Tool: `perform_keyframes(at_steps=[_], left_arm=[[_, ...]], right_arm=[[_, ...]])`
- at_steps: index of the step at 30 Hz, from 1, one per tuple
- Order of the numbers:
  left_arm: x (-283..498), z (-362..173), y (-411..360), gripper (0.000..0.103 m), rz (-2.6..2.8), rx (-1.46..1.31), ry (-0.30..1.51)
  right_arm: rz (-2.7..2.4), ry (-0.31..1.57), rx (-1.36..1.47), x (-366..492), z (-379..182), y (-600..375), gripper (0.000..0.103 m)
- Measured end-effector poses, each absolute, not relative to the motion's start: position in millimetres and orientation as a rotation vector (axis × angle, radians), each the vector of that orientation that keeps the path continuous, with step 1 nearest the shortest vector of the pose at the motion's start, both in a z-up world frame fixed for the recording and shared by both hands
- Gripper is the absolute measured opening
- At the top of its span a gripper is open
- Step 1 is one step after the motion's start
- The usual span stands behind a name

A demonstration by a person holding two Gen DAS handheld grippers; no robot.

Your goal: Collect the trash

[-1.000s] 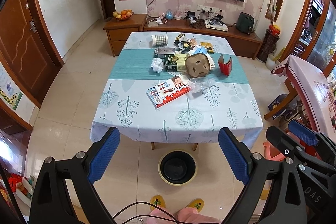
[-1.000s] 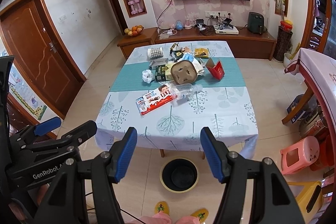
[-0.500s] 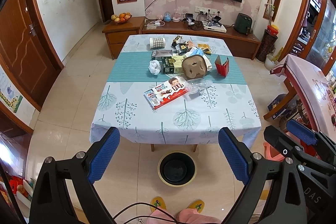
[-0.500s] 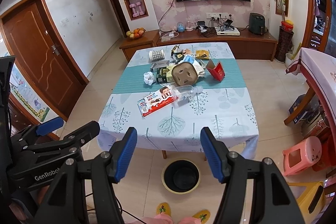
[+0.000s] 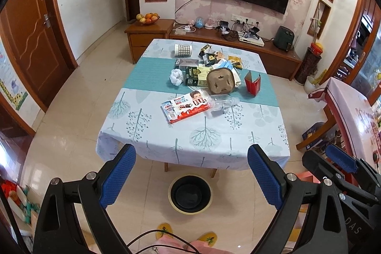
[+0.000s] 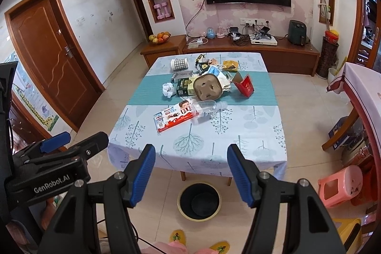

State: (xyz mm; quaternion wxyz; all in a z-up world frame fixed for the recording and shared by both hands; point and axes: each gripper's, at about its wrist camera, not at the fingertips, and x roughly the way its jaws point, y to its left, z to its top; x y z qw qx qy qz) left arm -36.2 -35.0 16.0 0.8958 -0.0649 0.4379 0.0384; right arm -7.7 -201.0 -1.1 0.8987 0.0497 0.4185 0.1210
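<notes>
Across the middle of both views stands the worktop [image 5: 147, 125], draped in a tree-print cloth with a teal runner. On the floor at its near edge sits a black bin [image 5: 190, 194], which looks empty as far as the views show. Trash lies untouched on the worktop: a brown moulded tray [image 5: 219, 81] propped upright, a red carton [image 5: 253, 85] to its right, a Kinder box [image 5: 184, 106] lying flat nearer the front, a clear plastic bottle [image 5: 222, 102] touching that box, and a white crumpled wad [image 5: 176, 76]. Left gripper [image 5: 191, 179] and right gripper [image 6: 190, 174] hover short of the worktop, jaws spread wide and holding nothing. Collection appears not yet begun; every item remains to be binned.
</notes>
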Motion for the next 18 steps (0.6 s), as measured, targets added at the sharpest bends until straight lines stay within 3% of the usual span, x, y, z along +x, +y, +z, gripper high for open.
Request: perform_keyframes(at_steps=[18], left_arm=[[-6.1, 4.9, -26.3, 0.094, 0.096, -0.168, 0.886]], right_arm=[[0.262, 0.905, 0.141, 23.1, -17.6, -212.2, 0.063]])
